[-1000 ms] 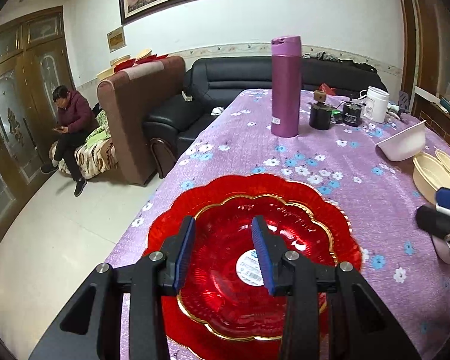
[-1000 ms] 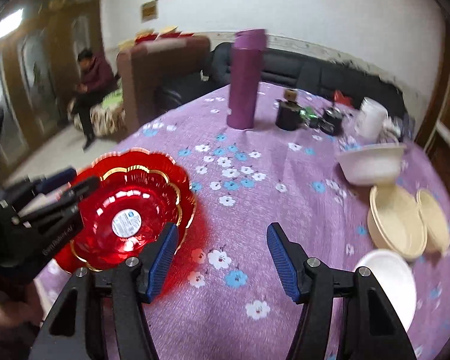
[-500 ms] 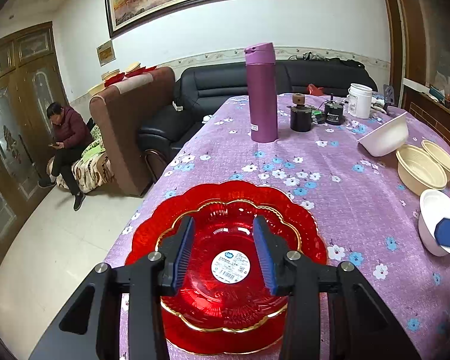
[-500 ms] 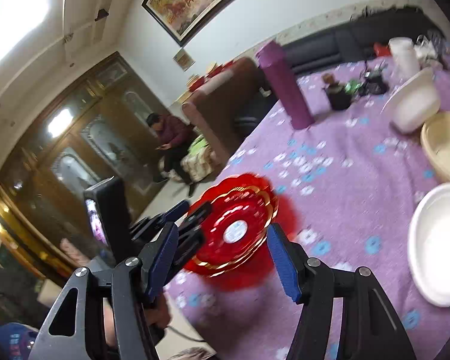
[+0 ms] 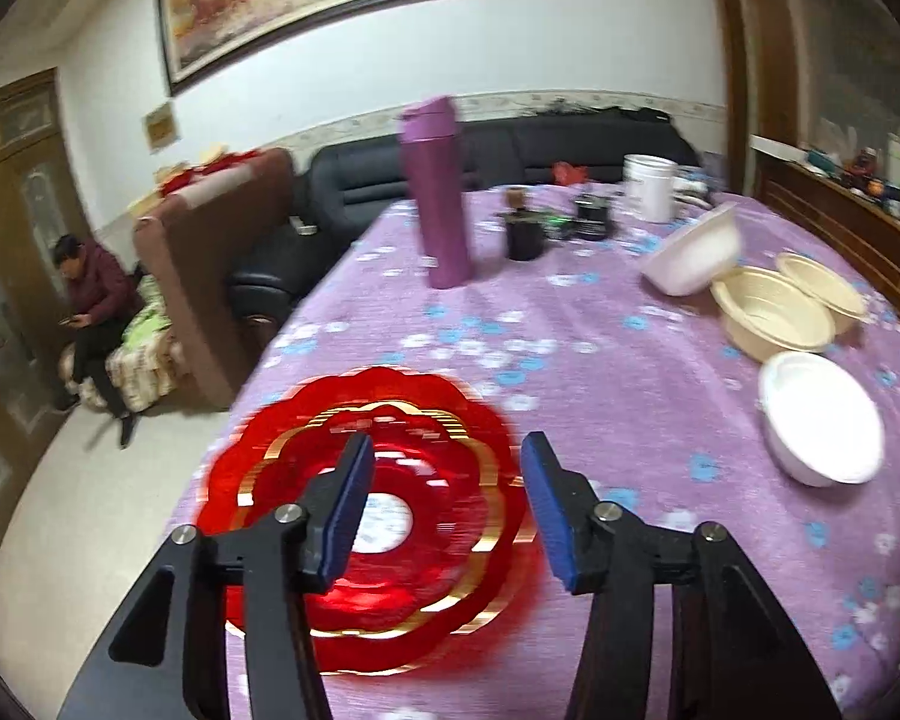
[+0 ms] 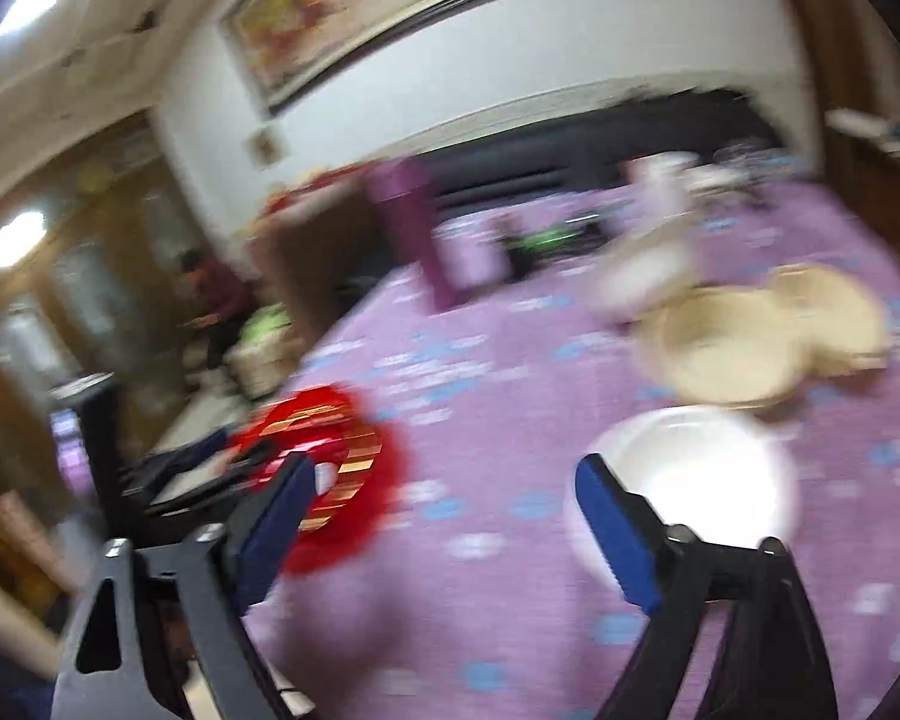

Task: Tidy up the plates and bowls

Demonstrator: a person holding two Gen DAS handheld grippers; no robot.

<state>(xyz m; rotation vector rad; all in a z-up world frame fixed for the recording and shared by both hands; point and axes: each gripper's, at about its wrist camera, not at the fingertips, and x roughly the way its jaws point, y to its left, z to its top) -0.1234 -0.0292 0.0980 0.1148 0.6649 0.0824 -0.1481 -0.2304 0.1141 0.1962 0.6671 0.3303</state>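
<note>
Red scalloped plates [image 5: 390, 480], gold-rimmed and nested one in another, lie flat at the near left corner of a counter [image 5: 600, 372] under a purple flowered cloth; they look like thin moulded plastic, so probably light, stiff and glossy enough to slip, and the wavy rim is the likely place to pinch, since the smooth well with its white sticker offers nothing to bite on. The left hand-held gripper [image 5: 444, 504] hangs above and just short of them, its blue pads partly spread and opening, with nothing between them; the plates show through the gap but are not gripped. The right hand-held gripper [image 6: 444, 516] stands wide and is opening too, empty, over bare cloth; in its blurred view the red plates sit behind its left pad and a white bowl [image 6: 690, 474] lies just beyond its right pad, apart from it. Past the white bowl two cream bowls [image 5: 774, 318] rest side by side, touching, and a tilted white tub [image 5: 696, 258] leans by them; all appear to be light disposable ware, easily flexed or cracked if squeezed hard, best taken by the rim wall. A purple flask [image 5: 438, 192] stands upright farther back; a person [image 5: 90, 300] sits off the counter's left edge.
</note>
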